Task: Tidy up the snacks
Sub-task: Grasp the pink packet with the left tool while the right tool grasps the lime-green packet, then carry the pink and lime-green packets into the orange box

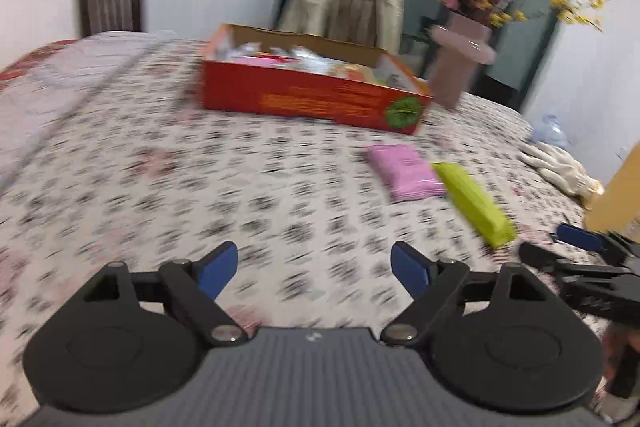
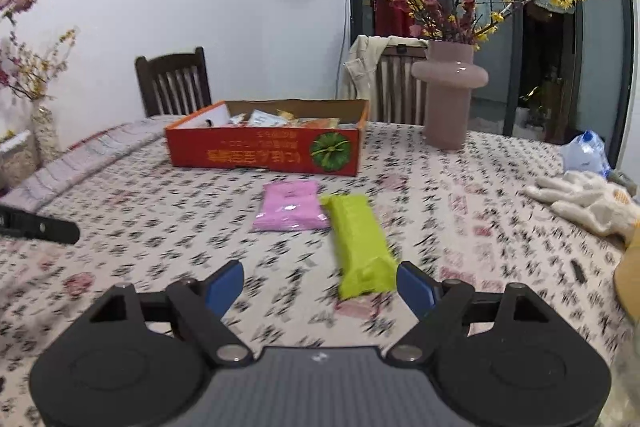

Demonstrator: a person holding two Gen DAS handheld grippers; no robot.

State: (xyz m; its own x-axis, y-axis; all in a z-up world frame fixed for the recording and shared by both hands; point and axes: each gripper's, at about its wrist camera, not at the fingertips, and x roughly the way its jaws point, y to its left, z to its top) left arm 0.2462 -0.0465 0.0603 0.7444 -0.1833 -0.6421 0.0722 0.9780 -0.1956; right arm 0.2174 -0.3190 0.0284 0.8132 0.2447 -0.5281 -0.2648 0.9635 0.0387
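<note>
Motion blur smears the patterned tablecloth (image 1: 160, 155); snack packets inside the red cardboard box (image 2: 264, 149) stay unreadable; a tan object (image 2: 630, 279) is cropped at three o'clock.

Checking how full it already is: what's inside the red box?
The red box holds a loose pile of snack packets, white, pink and orange wrappers near its back wall. Its front wall hides the bottom, so lower layers and the count can't be seen.

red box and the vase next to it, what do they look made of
Red box: looks like printed cardboard, matte, with raw brown inner walls and a thin cut rim. Vase: probably glazed ceramic or opaque glass; the smooth mauve surface carries small bright highlights.
</note>
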